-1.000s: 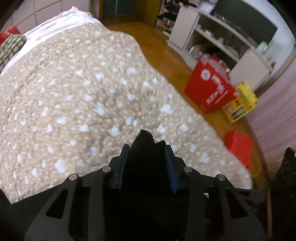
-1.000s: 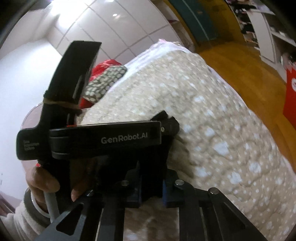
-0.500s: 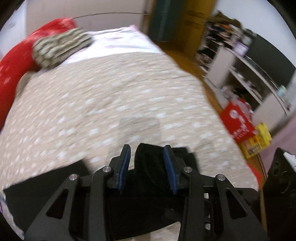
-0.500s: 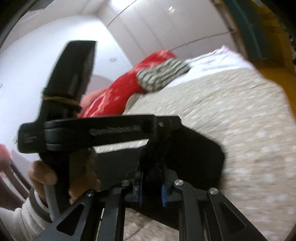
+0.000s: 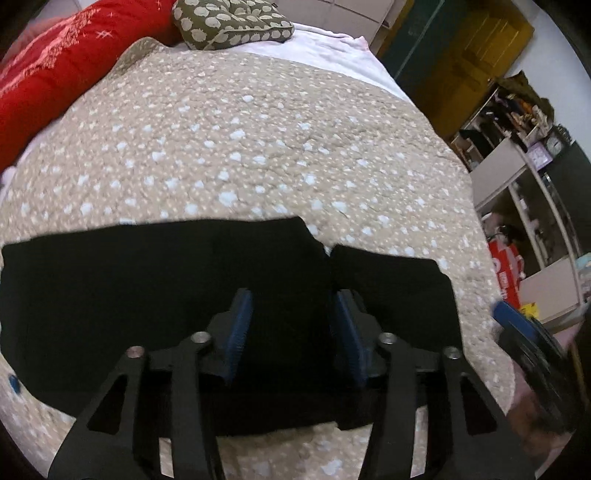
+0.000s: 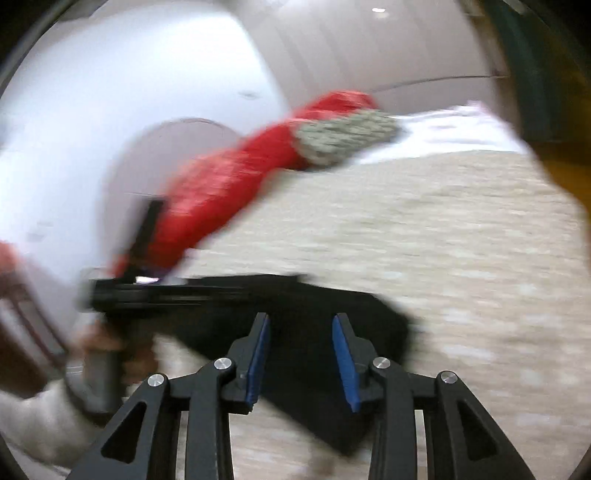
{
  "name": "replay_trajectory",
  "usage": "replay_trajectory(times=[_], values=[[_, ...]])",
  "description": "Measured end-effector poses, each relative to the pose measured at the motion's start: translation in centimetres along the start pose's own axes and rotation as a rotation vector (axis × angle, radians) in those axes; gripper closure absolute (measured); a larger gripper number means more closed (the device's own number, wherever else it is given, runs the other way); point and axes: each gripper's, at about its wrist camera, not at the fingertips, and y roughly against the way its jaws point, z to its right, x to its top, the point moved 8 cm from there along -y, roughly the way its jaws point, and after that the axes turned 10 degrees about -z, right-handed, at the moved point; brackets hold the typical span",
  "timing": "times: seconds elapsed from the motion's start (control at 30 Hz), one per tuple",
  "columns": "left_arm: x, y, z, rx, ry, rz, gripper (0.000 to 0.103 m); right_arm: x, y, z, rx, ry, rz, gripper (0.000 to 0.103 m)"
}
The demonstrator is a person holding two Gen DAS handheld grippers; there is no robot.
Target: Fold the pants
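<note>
Both grippers have let go since half a second ago: the left gripper (image 5: 291, 332), then closed on a bunch of black cloth, now has its blue fingers (image 5: 238, 332) spread with nothing between them, and the right gripper (image 6: 301, 354), then pinched on the cloth, is likewise released, fingers apart. The pants (image 5: 147, 295), lifted before, now lie flat on the bed (image 5: 240, 140), near its foot edge, beneath both grippers. Their long axis runs left to right across the left wrist view; which end is the waist cannot be told, though a notch in the far edge marks where two folded parts meet. The right wrist view is blurred by motion; it shows the pants (image 6: 369, 325) as a dark slab, with the left gripper and the hand (image 6: 110, 343) holding it at the left. The bed has a beige quilt with white spots, a red blanket (image 5: 48, 74) and a green pillow (image 5: 229, 22) at its head. Beyond lie a wooden floor, white shelves (image 5: 517, 206) and a red bag (image 5: 508, 269).
</note>
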Motion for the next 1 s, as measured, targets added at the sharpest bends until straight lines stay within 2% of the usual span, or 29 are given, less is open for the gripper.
replay_trajectory(times=[0.07, 0.13, 0.17, 0.27, 0.37, 0.53, 0.67, 0.77, 0.83, 1.0], values=[[-0.2, -0.3, 0.6, -0.013, 0.003, -0.007, 0.054, -0.4, -1.4, 2.0, -0.076, -0.04, -0.047, 0.08], [-0.8, -0.7, 1.2, -0.012, -0.002, -0.009, 0.054, -0.7, -3.3, 2.5, -0.085, -0.046, -0.084, 0.085], [-1.1, -1.0, 1.4, 0.007, -0.005, -0.01, 0.054, -0.7, -3.8, 2.3, -0.099, -0.037, -0.092, 0.086], [-1.5, -1.9, 1.5, 0.071, -0.024, -0.003, 0.054, 0.2, -6.3, 2.7, -0.215, -0.004, -0.106, 0.088], [-1.7, -2.5, 1.8, 0.102, -0.04, 0.019, 0.049, 0.8, -8.7, 3.4, -0.269, -0.003, -0.148, 0.088], [-1.9, -2.7, 1.7, 0.116, -0.058, 0.026, 0.048, 0.9, -5.7, 3.1, -0.225, -0.019, -0.131, 0.088], [-2.0, -2.7, 1.5, 0.11, -0.047, 0.031, 0.048, -0.5, -2.7, 0.5, -0.179, 0.036, -0.105, 0.088], [-2.2, -2.7, 1.6, 0.117, -0.052, 0.041, 0.047, -3.5, -3.4, -0.6, -0.162, 0.076, -0.163, 0.087], [-2.3, -2.7, 1.7, 0.123, -0.056, 0.049, 0.047, -4.9, -4.2, -0.4, -0.187, 0.089, -0.171, 0.087], [-2.4, -2.4, 1.7, 0.129, -0.048, 0.057, 0.047, -4.3, -3.3, -0.7, -0.155, 0.037, -0.156, 0.088]])
